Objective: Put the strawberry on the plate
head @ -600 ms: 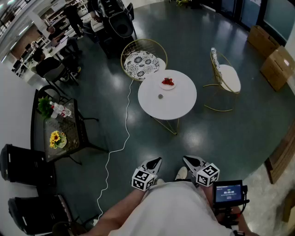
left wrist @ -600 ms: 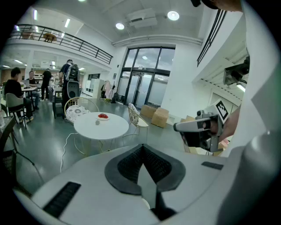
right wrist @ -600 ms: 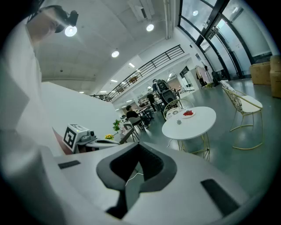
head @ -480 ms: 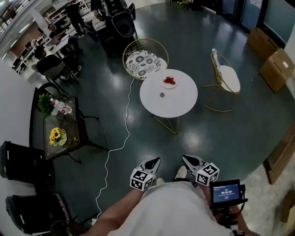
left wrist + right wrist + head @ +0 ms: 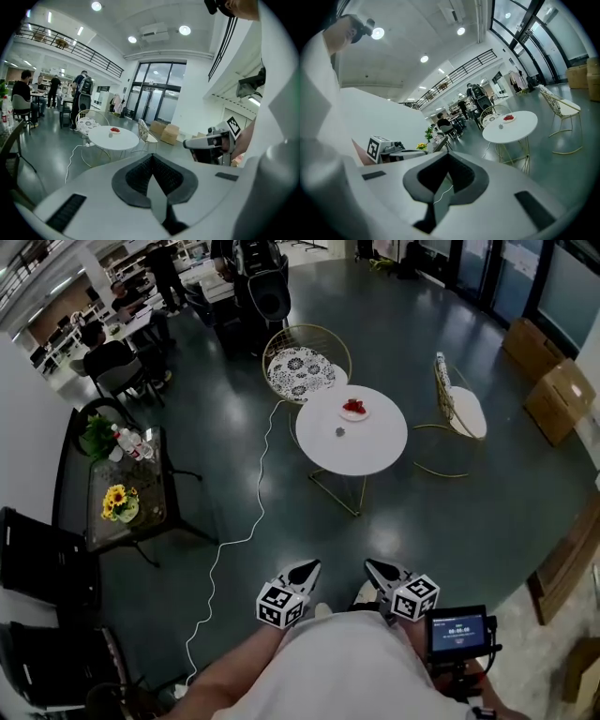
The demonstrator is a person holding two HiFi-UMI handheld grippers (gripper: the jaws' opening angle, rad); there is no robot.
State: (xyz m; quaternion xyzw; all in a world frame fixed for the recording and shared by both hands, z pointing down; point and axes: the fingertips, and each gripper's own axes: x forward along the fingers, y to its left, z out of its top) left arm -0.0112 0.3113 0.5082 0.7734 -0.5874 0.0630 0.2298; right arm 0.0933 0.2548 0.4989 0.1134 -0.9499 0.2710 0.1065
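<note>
Left gripper [image 5: 315,565] and right gripper [image 5: 368,564]: jaws closed, nothing between them, low centre of head view, near person's torso. Well apart, upper centre: strawberry [image 5: 354,406] on plate [image 5: 357,417], on round white table [image 5: 366,451].

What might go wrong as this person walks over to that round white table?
The white cable runs along the floor from beside the table toward the person, so a foot might catch on it. The plate sits near the table's far edge, so reaching across may knock the small grey object that lies nearer.
</note>
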